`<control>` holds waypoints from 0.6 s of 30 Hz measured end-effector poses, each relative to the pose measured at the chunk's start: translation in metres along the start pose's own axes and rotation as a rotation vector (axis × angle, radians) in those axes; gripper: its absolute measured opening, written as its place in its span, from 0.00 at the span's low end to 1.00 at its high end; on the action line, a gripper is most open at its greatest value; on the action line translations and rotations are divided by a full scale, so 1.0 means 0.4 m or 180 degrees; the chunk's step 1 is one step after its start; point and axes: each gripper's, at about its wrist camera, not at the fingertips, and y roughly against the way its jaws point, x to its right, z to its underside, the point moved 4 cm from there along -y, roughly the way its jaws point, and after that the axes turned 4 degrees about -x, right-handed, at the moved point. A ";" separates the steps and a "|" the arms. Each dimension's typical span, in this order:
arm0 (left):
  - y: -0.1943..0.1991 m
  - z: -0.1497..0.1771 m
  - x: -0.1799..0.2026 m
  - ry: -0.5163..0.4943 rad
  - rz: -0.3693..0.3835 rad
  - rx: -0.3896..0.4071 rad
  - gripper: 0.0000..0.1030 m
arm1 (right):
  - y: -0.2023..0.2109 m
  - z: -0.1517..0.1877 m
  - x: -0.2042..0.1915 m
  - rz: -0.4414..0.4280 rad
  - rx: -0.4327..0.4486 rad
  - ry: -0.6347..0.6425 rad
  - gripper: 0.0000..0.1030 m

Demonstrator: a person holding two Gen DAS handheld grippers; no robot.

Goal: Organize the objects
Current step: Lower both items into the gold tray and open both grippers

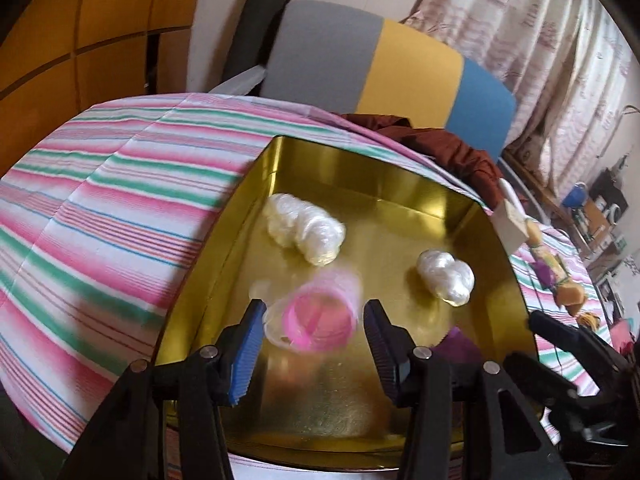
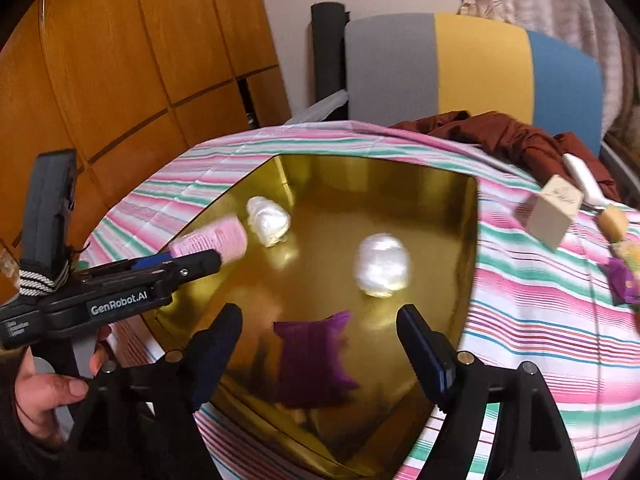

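A blurred pink plastic cylinder (image 1: 316,312) is being dropped into the gold metal tin (image 1: 400,208) from parted left tongs (image 1: 314,344); right tongs (image 2: 320,344), parted and empty, are judged due next toward the cream wooden block (image 2: 554,210).

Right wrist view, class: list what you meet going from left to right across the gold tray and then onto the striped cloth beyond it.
Pink roll → smaller white bundle → purple pouch → round white bundle → gold tray right wall → wooden block on the striped cloth.
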 end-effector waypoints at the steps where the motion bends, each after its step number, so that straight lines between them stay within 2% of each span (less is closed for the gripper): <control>1: 0.000 0.000 0.001 0.0018 0.0019 -0.0005 0.51 | 0.007 0.001 0.008 0.0019 0.0030 -0.0028 0.80; 9: 0.044 -0.006 0.033 0.0010 0.0125 0.0182 0.51 | 0.053 0.012 0.069 0.0074 0.0178 -0.0316 0.81; 18: 0.049 0.002 0.109 -0.0133 0.0281 0.0127 0.51 | 0.074 0.027 0.102 0.0129 0.0230 -0.0417 0.81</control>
